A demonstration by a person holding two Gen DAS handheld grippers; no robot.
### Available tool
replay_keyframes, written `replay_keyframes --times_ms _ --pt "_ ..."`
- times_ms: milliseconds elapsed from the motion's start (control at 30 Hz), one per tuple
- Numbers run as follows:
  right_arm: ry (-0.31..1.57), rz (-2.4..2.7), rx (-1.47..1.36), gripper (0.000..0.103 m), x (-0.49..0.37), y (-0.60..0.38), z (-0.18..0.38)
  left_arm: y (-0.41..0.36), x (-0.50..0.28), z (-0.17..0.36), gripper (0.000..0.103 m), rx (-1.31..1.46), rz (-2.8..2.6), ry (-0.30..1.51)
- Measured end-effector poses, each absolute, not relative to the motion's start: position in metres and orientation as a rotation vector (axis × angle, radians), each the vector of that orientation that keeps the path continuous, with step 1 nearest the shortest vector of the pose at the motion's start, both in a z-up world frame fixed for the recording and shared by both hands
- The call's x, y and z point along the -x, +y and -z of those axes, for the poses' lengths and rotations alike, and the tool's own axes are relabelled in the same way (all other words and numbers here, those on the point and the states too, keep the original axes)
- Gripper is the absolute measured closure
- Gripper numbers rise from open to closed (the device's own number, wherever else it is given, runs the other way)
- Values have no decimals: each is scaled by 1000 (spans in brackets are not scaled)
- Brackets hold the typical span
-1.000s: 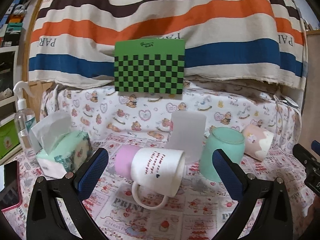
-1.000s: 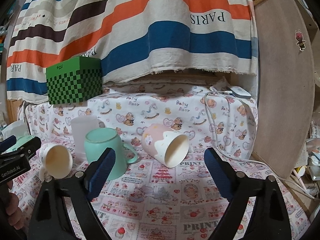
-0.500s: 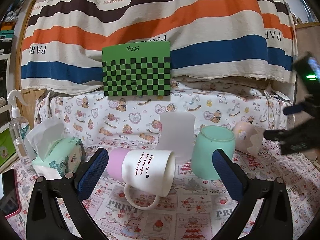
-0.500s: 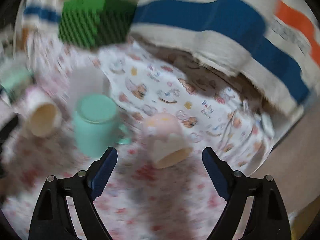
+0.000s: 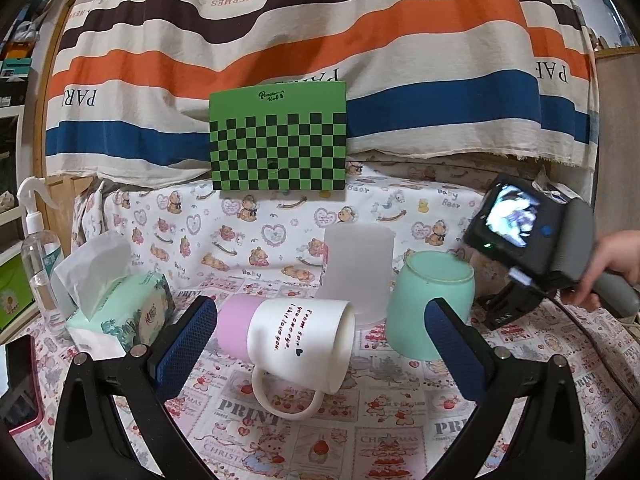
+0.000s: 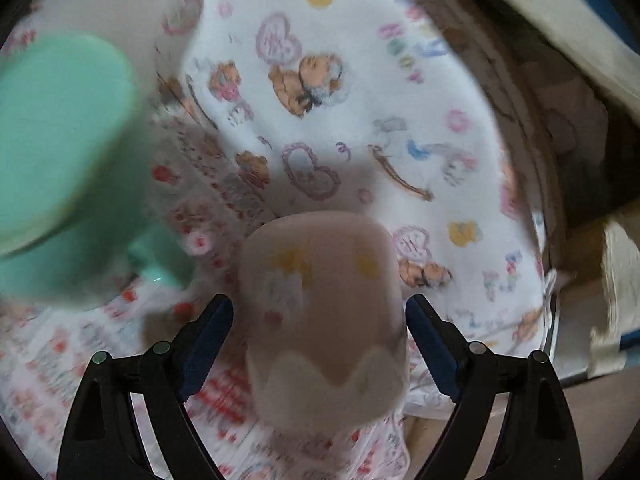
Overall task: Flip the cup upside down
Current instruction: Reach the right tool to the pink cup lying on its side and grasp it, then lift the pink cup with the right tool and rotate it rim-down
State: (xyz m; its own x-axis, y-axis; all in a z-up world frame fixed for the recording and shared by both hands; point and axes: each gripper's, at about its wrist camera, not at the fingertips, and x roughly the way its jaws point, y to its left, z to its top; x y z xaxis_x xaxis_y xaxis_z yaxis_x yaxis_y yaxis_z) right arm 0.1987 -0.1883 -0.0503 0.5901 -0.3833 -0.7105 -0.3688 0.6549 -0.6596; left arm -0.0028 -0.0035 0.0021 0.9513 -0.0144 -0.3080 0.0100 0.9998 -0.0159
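A pink and cream cup [image 6: 324, 320] lies on its side on the printed cloth, its base pointing away from me. My right gripper [image 6: 320, 336] is open with a finger on either side of it; the blurred view does not show contact. A white and pink mug [image 5: 296, 340] lies on its side, handle toward me. My left gripper [image 5: 320, 344] is open and empty, its fingers flanking the mug from a little nearer. The right gripper's body [image 5: 532, 248] shows in the left wrist view behind a mint green cup [image 5: 430, 304], hiding the pink cup.
The mint cup [image 6: 60, 160] stands just left of the pink cup. A frosted tumbler [image 5: 358, 272] stands behind the white mug. A tissue box [image 5: 120, 316], a spray bottle [image 5: 38, 248] and a phone [image 5: 18, 388] are at the left. A green checkered box [image 5: 278, 140] is at the back.
My right gripper has swung in and down over the pink cup, which now sits between its fingers. My left gripper has barely moved.
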Motion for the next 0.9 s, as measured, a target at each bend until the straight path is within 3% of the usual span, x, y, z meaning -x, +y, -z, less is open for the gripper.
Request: replay_keyframes --times_ms 267,733,900 --pt "909 8 851 17 -196 -197 63 -5 2 -1 0 4 19 319" --pt "632 -134 482 17 -60 -179 -46 -2 3 -2 0 18 -2 316" --pt "666 -189 392 17 -41 -161 -58 -1 5 -3 0 20 -3 307"
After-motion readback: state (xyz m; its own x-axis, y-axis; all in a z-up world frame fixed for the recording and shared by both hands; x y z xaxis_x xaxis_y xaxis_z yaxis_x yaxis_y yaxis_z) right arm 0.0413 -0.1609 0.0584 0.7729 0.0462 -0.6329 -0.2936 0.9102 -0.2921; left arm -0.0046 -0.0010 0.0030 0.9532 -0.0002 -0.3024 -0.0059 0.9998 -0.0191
